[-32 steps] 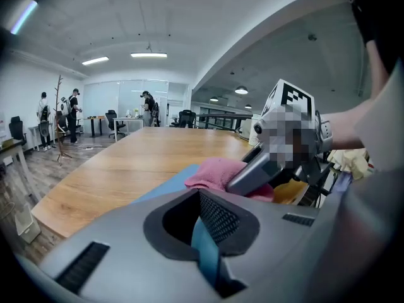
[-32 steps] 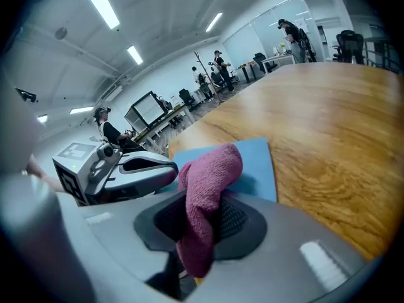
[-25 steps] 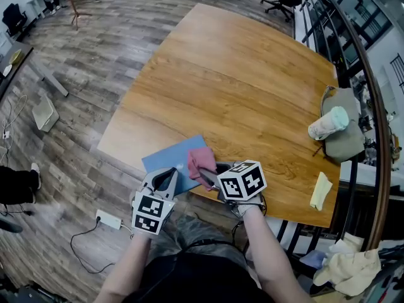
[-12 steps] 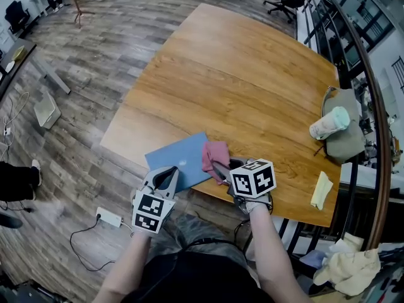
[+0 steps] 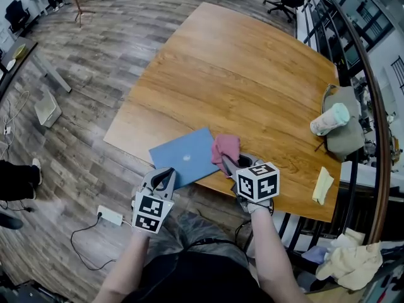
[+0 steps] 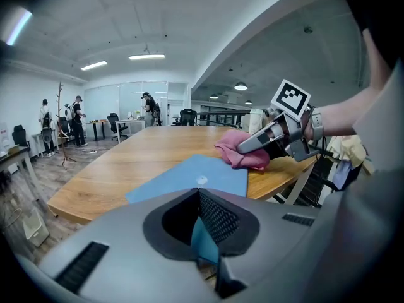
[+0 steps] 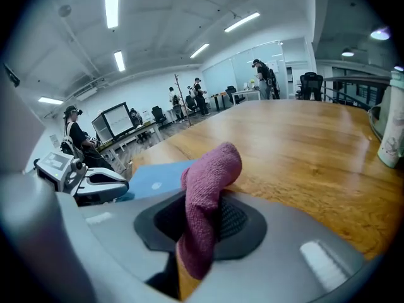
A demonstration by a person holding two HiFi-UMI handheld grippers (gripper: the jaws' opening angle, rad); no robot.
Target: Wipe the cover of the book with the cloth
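Observation:
A thin blue book (image 5: 185,157) lies at the near edge of the wooden table (image 5: 246,81). My left gripper (image 5: 166,179) is shut on the book's near corner, and its own view shows the blue cover (image 6: 196,177) pinched between the jaws. My right gripper (image 5: 226,163) is shut on a pink cloth (image 5: 226,148), which rests just past the book's right edge, mostly over bare wood. In the right gripper view the cloth (image 7: 205,191) folds up out of the jaws, with the book (image 7: 158,177) and the left gripper (image 7: 95,185) to its left.
A grey bag (image 5: 346,137) with a rolled white and green item (image 5: 329,122) sits at the table's right side. A yellow rag (image 5: 322,187) lies near the right front edge. A power strip (image 5: 108,217) and cable lie on the floor below.
The right gripper has dragged the pink cloth rightward across the book's cover to its right edge. The left gripper has kept its hold on the book's corner.

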